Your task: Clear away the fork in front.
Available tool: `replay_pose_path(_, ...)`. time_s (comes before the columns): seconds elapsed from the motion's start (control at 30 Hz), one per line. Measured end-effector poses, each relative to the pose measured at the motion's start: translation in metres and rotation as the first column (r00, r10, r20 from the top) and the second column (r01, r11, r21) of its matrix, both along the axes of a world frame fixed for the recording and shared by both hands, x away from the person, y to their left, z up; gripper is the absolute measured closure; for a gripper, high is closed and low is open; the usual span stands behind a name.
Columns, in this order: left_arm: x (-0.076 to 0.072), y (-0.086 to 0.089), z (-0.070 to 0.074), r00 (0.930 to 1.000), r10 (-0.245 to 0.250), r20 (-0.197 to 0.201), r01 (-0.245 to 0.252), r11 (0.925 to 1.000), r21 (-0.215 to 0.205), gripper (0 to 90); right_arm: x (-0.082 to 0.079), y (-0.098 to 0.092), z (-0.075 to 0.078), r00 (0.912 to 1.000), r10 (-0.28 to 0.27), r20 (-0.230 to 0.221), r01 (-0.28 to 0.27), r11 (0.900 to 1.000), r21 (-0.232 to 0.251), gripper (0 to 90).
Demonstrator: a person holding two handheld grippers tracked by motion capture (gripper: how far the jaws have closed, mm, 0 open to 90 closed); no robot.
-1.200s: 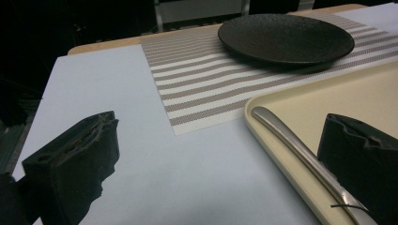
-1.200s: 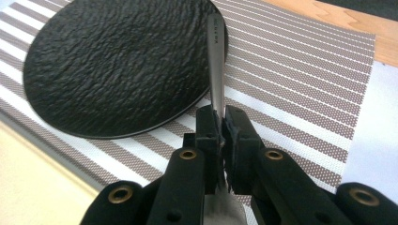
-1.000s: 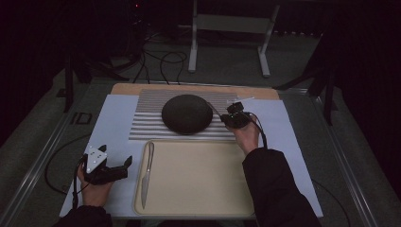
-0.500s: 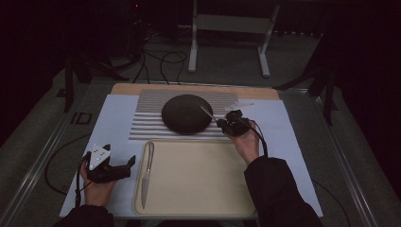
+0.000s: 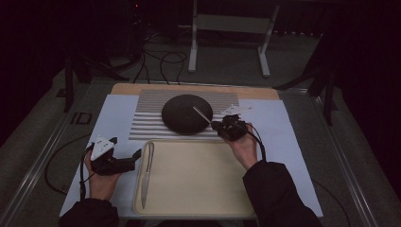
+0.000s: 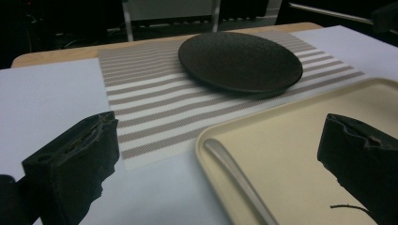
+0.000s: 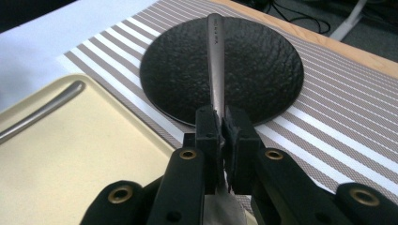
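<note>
plate: black, matt, pebbled surface
utensil handle: brushed metal, satin sheen
tray: cream, smooth, probably plastic
placemat: striped woven cloth
table edge: wood
right gripper jaws: black matt plastic

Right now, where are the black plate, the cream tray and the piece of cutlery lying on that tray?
black plate point(image 5: 182, 116): high view, its centre.
cream tray point(image 5: 198, 175): high view, bare floor.
cutlery on the tray point(image 5: 147, 172): high view, mid-length.
</note>
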State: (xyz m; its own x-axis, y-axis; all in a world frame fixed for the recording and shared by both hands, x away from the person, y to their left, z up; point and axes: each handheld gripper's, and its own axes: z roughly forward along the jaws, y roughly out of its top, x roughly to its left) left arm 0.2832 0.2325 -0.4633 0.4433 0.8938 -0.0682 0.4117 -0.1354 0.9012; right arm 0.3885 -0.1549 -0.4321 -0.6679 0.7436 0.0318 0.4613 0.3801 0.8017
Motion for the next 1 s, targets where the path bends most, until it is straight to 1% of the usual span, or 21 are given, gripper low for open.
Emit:
replay_pose_path(0.17,0.008,-0.012,0.004,0.9996,-0.027,-0.003,0.027,0.9996,0.004,0.0,-0.007,0.005,0.004,0.9995,0.025,0.019,-0.025,1.000,0.013,86.2)
replay_pose_path(0.2,0.008,-0.012,0.004,0.9996,-0.027,-0.003,0.027,0.9996,0.004,0.0,-0.007,0.005,0.004,0.9995,0.025,0.019,-0.025,1.000,0.013,86.2)
replay_pose_path(0.23,0.012,-0.016,0.006,0.9994,-0.035,-0.001,0.035,0.9994,-0.002,0.0,-0.009,0.007,0.005,0.9994,0.028,0.021,-0.028,0.999,0.018,86.2)
replay_pose_path(0.27,0.012,-0.017,0.006,0.9993,-0.037,0.000,0.037,0.9993,-0.002,0.0,-0.012,0.009,0.006,0.9989,0.038,0.027,-0.039,0.999,0.021,86.2)
replay_pose_path(0.53,0.026,-0.027,0.010,0.9986,-0.053,-0.005,0.053,0.9984,-0.022,0.1,-0.021,0.018,0.008,0.9962,0.074,0.045,-0.076,0.996,0.036,86.2)
replay_pose_path(0.6,0.028,-0.030,0.011,0.9987,-0.051,0.000,0.051,0.9983,-0.030,0.1,-0.023,0.020,0.009,0.9954,0.082,0.049,-0.084,0.996,0.040,86.2)
replay_pose_path(0.67,0.030,-0.033,0.013,0.9984,-0.056,0.006,0.056,0.9981,-0.028,0.4,-0.025,0.022,0.010,0.9945,0.091,0.053,-0.093,0.995,0.047,86.2)
replay_pose_path(0.8,0.033,-0.040,0.013,0.9974,-0.072,0.004,0.073,0.9971,-0.024,0.5,-0.029,0.026,0.010,0.9924,0.105,0.063,-0.109,0.993,0.049,86.2)
replay_pose_path(0.87,0.035,-0.043,0.014,0.9968,-0.080,0.002,0.080,0.9964,-0.029,0.5,-0.031,0.028,0.011,0.9920,0.109,0.064,-0.112,0.992,0.050,86.3)
replay_pose_path(0.93,0.037,-0.045,0.013,0.9955,-0.094,-0.001,0.094,0.9949,-0.037,0.6,-0.032,0.029,0.012,0.9911,0.115,0.068,-0.118,0.992,0.052,86.2)
replay_pose_path(1.0,0.038,-0.048,0.013,0.9929,-0.119,-0.002,0.119,0.9922,-0.038,2.5,-0.034,0.031,0.012,0.9903,0.120,0.070,-0.123,0.991,0.053,86.3)
